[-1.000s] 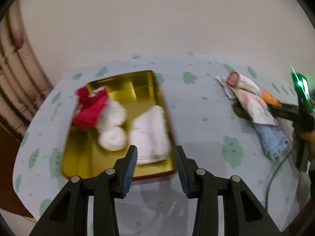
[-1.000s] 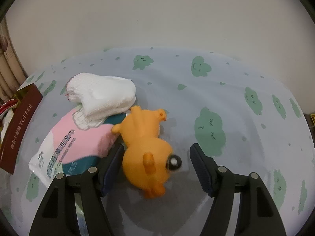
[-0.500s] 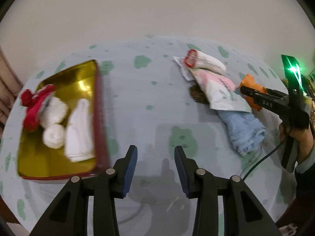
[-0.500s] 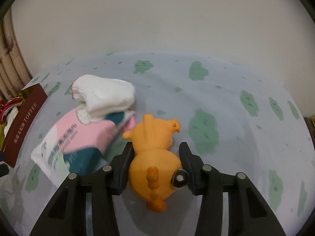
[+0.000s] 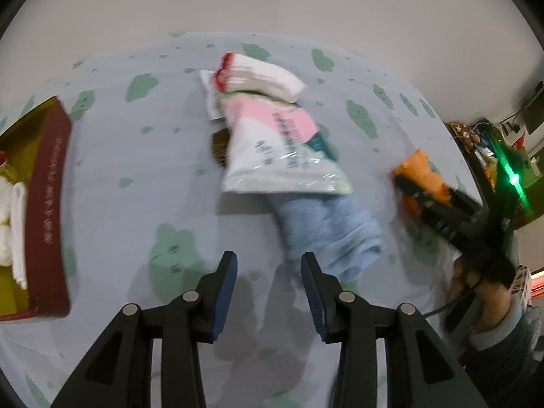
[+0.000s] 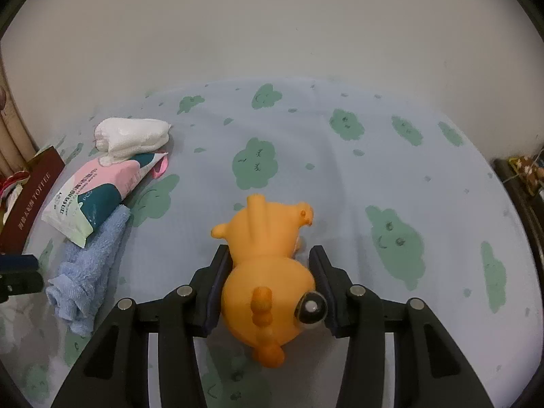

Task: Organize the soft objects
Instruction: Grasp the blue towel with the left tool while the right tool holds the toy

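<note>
At the lower centre of the right wrist view, the right tongs are closed on the orange toy, both pads pressed to its sides above the cloud-print bench. The left tongs gape with nothing between them, low centre of their frame, just short of the blue towel lying under the wipes packet. The tin sits at the left edge.
</note>
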`<state>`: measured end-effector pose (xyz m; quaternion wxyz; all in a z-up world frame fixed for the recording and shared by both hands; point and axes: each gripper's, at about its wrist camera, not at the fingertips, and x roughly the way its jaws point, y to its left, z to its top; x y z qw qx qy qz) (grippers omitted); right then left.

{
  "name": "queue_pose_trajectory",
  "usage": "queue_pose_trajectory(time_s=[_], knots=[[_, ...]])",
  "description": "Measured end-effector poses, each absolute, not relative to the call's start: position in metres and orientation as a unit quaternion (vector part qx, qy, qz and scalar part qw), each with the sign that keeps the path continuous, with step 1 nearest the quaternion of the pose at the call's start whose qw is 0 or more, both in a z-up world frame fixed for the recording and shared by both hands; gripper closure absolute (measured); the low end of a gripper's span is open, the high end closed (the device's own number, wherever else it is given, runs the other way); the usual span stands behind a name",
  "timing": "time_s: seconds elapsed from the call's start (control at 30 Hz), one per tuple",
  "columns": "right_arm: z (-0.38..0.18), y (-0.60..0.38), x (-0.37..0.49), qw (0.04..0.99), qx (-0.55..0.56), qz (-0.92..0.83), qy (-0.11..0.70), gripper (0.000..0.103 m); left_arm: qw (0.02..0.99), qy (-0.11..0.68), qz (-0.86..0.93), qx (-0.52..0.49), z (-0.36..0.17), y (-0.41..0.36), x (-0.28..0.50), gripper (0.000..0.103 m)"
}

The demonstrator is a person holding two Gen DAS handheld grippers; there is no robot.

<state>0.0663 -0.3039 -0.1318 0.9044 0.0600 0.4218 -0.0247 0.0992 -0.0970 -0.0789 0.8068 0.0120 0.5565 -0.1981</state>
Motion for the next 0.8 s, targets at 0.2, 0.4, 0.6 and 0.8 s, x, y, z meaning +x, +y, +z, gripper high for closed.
queue_pose_trajectory(time_s=[0.2, 0.4, 0.6, 0.8], knots=[[-0.132, -0.304, 0.067, 0.905, 0.061, -0.023, 0.421, 0.059, 0.794, 0.566, -0.222, 0.003, -0.079, -0.123, 0.112, 0.063], [-0.132, -0.303, 0.068, 0.904, 0.058, -0.024, 0.422, 0.059, 0.783, 0.584, -0.212, -0.017, -0.093, -0.136, 0.122, 0.063], [-0.133, -0.304, 0.067, 0.904, 0.060, -0.023, 0.422, 0.058, 0.798, 0.571, -0.191, -0.029, -0.098, -0.148, 0.135, 0.040], [-0.133, -0.303, 0.067, 0.904, 0.061, -0.022, 0.422, 0.057, 0.804, 0.566, -0.179, -0.032, -0.106, -0.156, 0.138, 0.040]])
